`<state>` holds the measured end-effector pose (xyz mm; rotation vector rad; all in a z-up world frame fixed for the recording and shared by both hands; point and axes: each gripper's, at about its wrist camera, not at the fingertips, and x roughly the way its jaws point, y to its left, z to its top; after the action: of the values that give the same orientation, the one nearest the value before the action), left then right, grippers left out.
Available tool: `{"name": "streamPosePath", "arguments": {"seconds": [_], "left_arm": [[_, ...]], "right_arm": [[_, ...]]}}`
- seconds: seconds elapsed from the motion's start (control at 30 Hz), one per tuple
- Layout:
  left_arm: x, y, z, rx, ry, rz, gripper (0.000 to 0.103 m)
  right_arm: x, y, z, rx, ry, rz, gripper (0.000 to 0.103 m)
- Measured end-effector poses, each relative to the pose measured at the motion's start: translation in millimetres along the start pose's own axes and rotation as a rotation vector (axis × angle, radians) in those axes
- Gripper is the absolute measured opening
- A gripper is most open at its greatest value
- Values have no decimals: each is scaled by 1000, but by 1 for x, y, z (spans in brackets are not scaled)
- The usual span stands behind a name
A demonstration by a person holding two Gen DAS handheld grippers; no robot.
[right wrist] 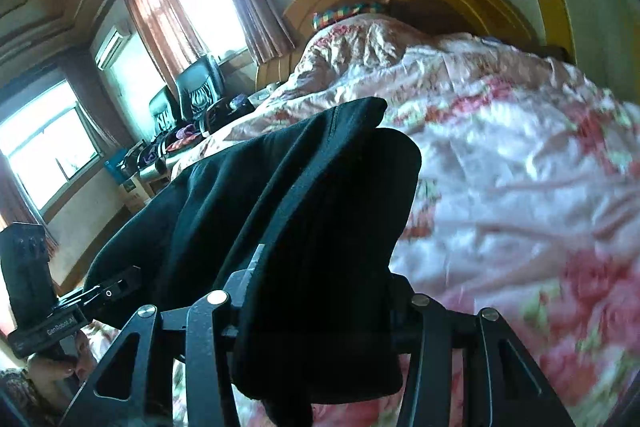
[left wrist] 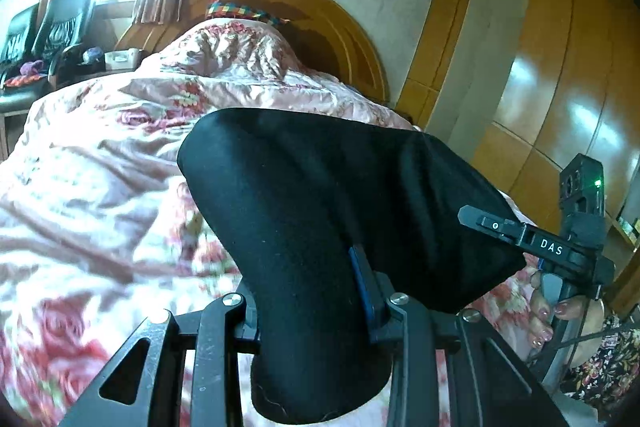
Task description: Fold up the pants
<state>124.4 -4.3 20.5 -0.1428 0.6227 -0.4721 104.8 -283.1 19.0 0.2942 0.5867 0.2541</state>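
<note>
A: Left wrist view: your left gripper [left wrist: 316, 311] clamps the black pants [left wrist: 320, 195], lifted above the floral quilt [left wrist: 100, 167]

B: And your right gripper [right wrist: 316, 307] pinches the same pants too

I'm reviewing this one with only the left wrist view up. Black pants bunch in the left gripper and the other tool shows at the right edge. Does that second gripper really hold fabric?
Observer: Yes. In the right wrist view the right gripper is closed on a thick bunch of the black pants, which drape over its fingers.

Operator: Anything on the window side that I miss?

Observer: A wall air conditioner sits high beside the curtains; your view lacks it.

Operator: And my gripper, seen from over there?

Observer: The left gripper shows at the lower left edge, its tip against the pants, with the person's hand under it.
</note>
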Motion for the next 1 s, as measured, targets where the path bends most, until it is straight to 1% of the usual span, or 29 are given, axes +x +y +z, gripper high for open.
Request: {"name": "streamPosePath", "arguments": {"seconds": [0.13,0.2,0.33,0.47,0.53,0.6,0.63,0.7,0.73,0.77,0.8,0.83,0.87,0.9,1.0], "left_arm": [[24,2,15,20,-6,27,34],[38,6,22,12,-4,33,34],[62,15,24,6,15,56,34],[97,30,12,13,101,96,35],[108,33,0,48,115,119,39],[113,32,-12,115,93,131,46],[114,31,-16,136,88,133,47],[115,34,-24,148,84,128,53],[115,36,-26,133,84,123,56],[116,41,-26,109,85,120,64],[117,48,-26,77,90,123,76],[118,54,-25,43,96,128,80],[117,59,-25,3,105,120,82],[117,63,-25,-35,117,108,82],[108,64,-27,-105,124,125,82]], "right_arm": [[23,-9,18,-4,1,-19,47],[35,-14,26,0,3,-24,47],[64,-32,34,12,22,-25,47],[93,-48,30,29,76,-61,48],[109,-59,20,36,113,-131,51],[116,-68,10,39,127,-156,56],[118,-72,6,37,128,-167,58],[119,-80,-3,50,118,-170,64],[120,-85,-6,69,116,-163,65],[120,-88,-8,92,115,-157,67],[120,-91,-8,113,115,-152,70],[119,-92,-9,122,116,-152,71],[119,-92,-8,120,119,-161,73],[119,-89,-7,110,121,-172,73],[116,-78,-4,72,139,-228,74]]}}
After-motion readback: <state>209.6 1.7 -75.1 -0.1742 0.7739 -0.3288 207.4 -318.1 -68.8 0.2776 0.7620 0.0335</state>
